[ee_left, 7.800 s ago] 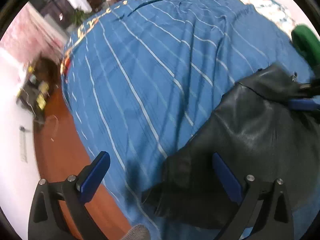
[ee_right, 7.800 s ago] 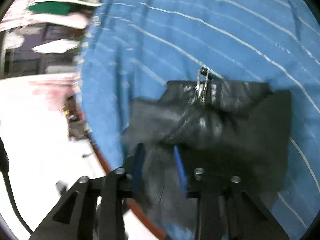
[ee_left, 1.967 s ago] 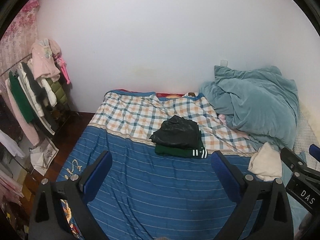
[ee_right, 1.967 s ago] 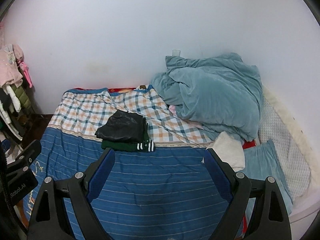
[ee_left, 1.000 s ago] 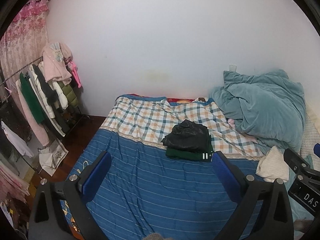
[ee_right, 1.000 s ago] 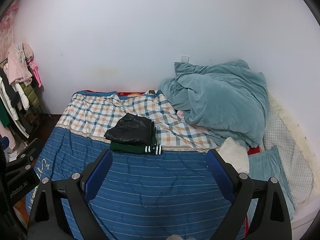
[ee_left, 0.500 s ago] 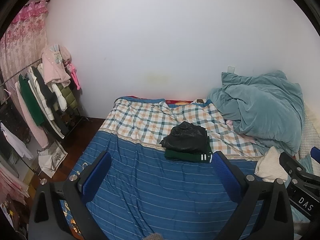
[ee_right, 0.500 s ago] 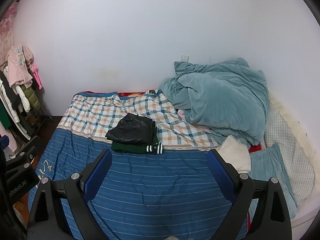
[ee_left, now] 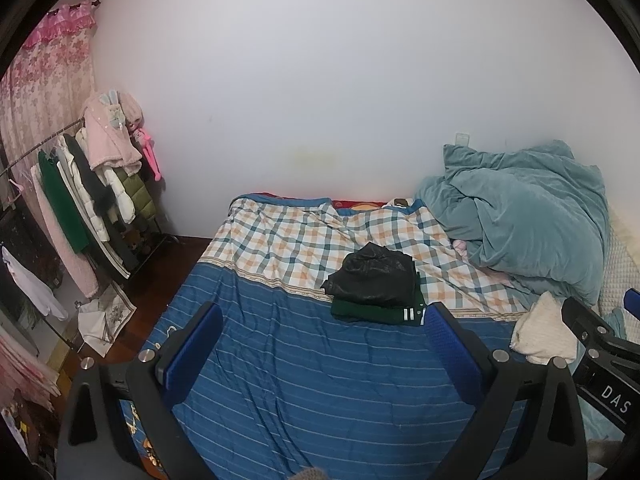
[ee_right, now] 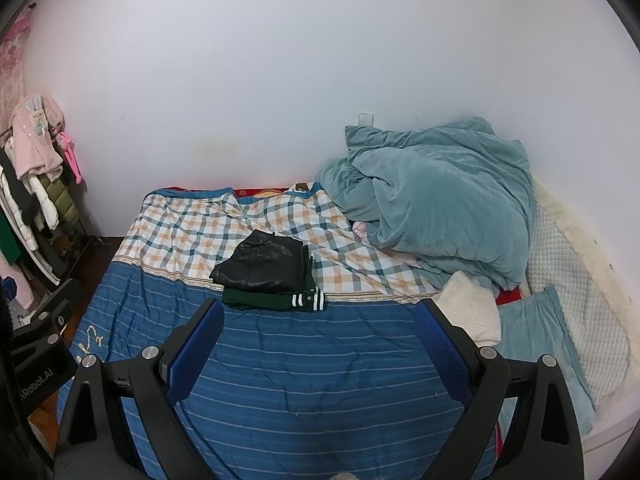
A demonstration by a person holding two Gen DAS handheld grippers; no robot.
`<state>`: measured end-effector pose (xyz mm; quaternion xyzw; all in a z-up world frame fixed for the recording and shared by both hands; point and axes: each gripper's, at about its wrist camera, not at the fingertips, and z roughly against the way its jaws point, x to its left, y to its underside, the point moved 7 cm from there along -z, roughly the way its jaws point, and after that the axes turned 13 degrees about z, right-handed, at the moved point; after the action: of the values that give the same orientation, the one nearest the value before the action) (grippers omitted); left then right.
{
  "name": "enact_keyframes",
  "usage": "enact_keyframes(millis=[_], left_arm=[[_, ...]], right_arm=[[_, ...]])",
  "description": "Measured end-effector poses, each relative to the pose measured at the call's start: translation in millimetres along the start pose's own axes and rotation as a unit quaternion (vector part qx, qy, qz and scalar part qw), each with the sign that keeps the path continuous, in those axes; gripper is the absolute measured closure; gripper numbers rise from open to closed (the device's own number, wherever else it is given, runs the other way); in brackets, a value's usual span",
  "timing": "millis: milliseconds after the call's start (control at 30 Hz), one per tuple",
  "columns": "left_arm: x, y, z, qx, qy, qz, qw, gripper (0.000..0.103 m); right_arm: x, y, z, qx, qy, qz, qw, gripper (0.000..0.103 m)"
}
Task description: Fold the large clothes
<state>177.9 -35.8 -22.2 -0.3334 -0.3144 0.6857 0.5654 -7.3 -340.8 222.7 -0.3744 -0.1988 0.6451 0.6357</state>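
A folded black leather garment [ee_left: 374, 278] [ee_right: 262, 268] lies on top of a folded dark green garment [ee_left: 376, 312] [ee_right: 272, 300] with white cuff stripes, stacked mid-bed where the checked sheet meets the blue striped cover [ee_left: 320, 392] [ee_right: 320, 392]. My left gripper [ee_left: 324, 354] is open and empty, held back above the foot of the bed. My right gripper [ee_right: 320, 350] is open and empty too, beside the left one. Part of the right gripper's body [ee_left: 604, 356] shows at the right edge of the left wrist view.
A crumpled teal duvet [ee_left: 528, 216] [ee_right: 436, 196] is heaped at the bed's right against the wall. A cream fleece item [ee_left: 544, 336] [ee_right: 472, 308] and a teal pillow [ee_right: 540, 356] lie below it. A loaded clothes rack [ee_left: 80, 200] stands left of the bed.
Over the last second both views have shifted only slightly. Several seconds ago my right gripper was shut on the black garment close over the cover; now both grippers are open, far back from the stack.
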Motion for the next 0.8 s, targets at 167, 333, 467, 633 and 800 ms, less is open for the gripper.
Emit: enact_keyframes(millis=[167,333,467,633,800], left_arm=[[-0.4,-0.3,-0.2,0.0,0.001,-0.001,1.0,0.0],[-0.4,-0.8,0.5,-0.001,0.002,-0.001,1.0,0.0],[-0.1,-1.1,0.7,-0.002,0.002,-0.002,1.0,0.0],[-1.2,-2.2,1.0,-0.002,0.004,-0.004,1.0,0.0],[-1.2,-1.2,1.1,-0.002,0.003,-0.002,1.0,0.0]], right_arm=[[-0.7,-0.1,-0.3,0.002,0.0,0.0,1.0,0.006],[-1.3,0.8,2.4,0.002,0.003,0.0,1.0,0.006],[-2.7,2.7,5.3,0.0,0.006,-0.002,1.0,0.006],[-3.0,3.0,6.0,0.001,0.007,-0.002,1.0,0.006],[-3.2,4.1,7.0,0.001,0.008,-0.002,1.0,0.006]])
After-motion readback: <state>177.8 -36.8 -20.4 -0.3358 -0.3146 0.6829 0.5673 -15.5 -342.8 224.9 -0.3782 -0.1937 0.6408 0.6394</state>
